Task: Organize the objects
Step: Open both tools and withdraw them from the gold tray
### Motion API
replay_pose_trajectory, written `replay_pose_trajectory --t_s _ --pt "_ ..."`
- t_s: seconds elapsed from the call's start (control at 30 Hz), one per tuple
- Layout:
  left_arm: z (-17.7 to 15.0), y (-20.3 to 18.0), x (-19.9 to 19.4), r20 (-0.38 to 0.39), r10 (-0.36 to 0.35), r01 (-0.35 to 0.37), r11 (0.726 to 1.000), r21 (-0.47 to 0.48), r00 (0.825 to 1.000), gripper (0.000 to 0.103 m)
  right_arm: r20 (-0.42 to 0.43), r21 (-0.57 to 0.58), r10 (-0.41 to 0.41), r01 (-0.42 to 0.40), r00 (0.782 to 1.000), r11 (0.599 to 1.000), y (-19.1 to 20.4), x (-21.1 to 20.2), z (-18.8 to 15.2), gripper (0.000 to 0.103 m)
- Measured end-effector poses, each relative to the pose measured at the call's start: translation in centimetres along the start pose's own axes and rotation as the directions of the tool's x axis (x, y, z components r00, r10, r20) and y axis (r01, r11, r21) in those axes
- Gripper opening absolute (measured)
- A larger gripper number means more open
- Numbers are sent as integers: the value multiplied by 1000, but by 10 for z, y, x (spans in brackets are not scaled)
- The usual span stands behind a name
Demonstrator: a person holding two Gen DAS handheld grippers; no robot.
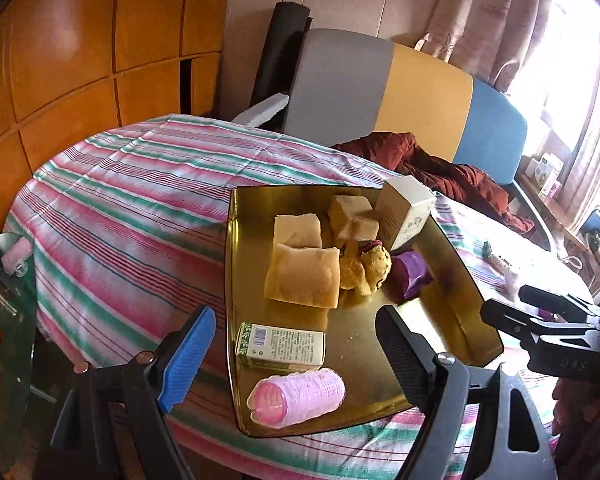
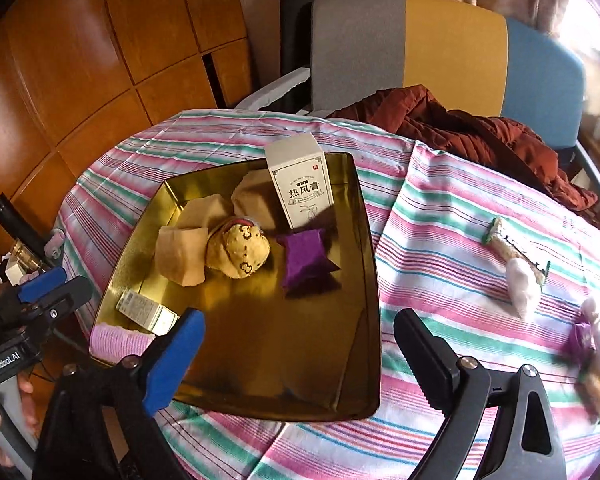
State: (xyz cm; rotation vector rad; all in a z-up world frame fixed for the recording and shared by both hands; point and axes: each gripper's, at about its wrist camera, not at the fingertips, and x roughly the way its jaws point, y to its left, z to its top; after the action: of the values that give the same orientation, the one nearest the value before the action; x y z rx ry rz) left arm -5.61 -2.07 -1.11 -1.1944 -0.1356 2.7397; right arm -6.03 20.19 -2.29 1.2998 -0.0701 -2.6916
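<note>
Both grippers stand with jaws spread wide and nothing between the pads: the left gripper (image 1: 296,356) hangs over the near edge of the gold tray (image 1: 384,344), the right gripper (image 2: 300,356) over the tray's near right corner.

The tray lies on the striped tablecloth (image 1: 132,208) and holds eight things. Three tan sponge blocks (image 1: 302,276) cluster toward ten o'clock. One yellow plush toy (image 2: 238,250) sits at the centre, touching them. One purple packet (image 2: 306,262) lies just beside it at three o'clock. One upright white box (image 2: 300,184) stands at twelve. One small green-and-white box (image 1: 280,346) lies flat at seven o'clock, with one pink hair roller (image 1: 296,398) just nearer.

On the cloth at three o'clock from the tray, well apart, lie three loose items: a white pouch (image 2: 520,288), a green-edged wrapper (image 2: 508,240), and a blurred purple-and-white bundle (image 2: 590,348).
</note>
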Motion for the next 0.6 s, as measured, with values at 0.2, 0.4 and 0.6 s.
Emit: replay_pose_trajectory --t_s 0.2,0.4,0.6 --pt "-6 -4 -3 3 13 -13 1000 3 1000 84 28 -8 -27 27 999 1000 3 -10 -7 100" --pt "-10 -11 -9 18 14 -14 999 34 1000 84 44 -3 -41 41 998 999 2 -17 -11 100" --pt "-11 -18 -12 19 5 -6 999 50 1000 84 60 0 -50 50 997 999 1 -24 -13 101"
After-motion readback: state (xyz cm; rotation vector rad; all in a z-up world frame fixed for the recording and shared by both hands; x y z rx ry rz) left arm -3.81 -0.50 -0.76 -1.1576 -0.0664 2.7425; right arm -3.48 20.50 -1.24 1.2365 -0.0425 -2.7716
